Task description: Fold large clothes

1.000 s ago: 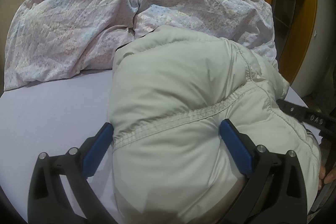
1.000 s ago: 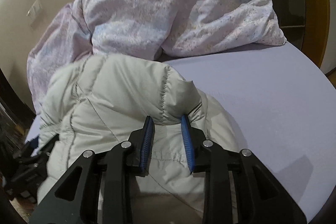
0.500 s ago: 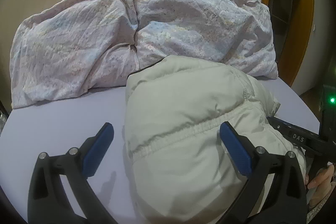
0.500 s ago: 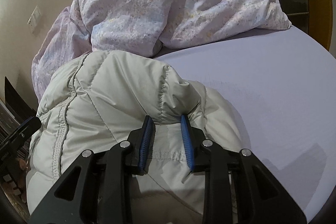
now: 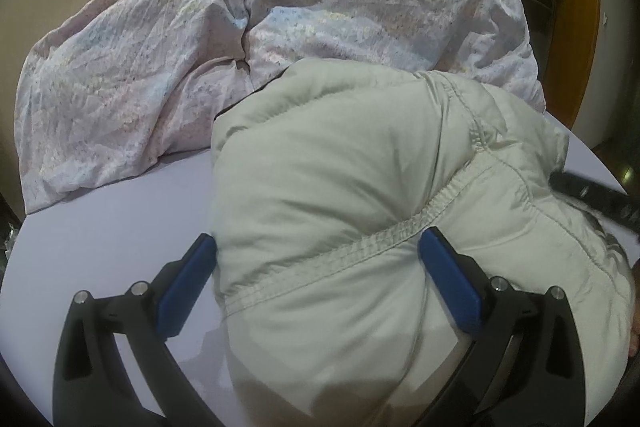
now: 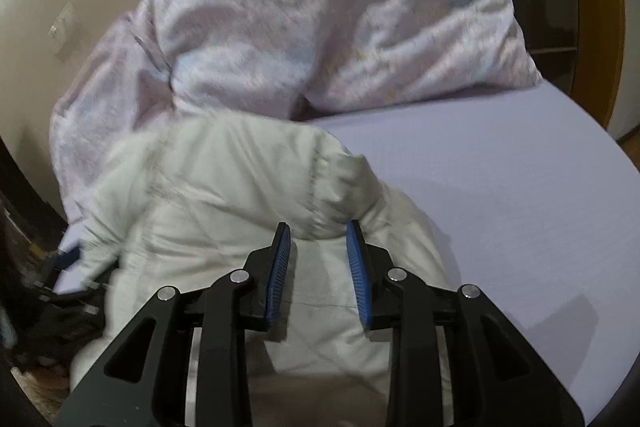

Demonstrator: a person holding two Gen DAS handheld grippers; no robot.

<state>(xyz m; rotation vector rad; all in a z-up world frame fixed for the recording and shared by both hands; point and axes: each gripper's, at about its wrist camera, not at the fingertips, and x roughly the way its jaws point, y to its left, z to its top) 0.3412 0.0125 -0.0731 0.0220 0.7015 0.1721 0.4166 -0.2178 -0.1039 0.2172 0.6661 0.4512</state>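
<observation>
Since half a second ago the padded jacket (image 5: 344,211) has swelled back toward the left wrist camera, so that it again fills the lower centre and right of that frame and covers more of the crumpled floral duvet (image 5: 248,39) behind it. It lies on the lilac bed sheet (image 5: 100,227), its stitched seam running diagonally across the middle.

The left gripper (image 5: 316,279) is spread wide around the jacket's bulging end: the left blue pad sits right at the fabric's edge over the sheet, the right pad is pressed into the puffy side (whether it truly squeezes I cannot tell).

In the right wrist view, which is blurred, the right gripper (image 6: 318,267) stands narrowly parted with a fold of the jacket (image 6: 224,195) bunched between its blue pads, pinched there. The duvet (image 6: 320,19) fills the top of that frame and bare sheet (image 6: 500,187) the right. A black tool arm shows at the right edge of the left view.
</observation>
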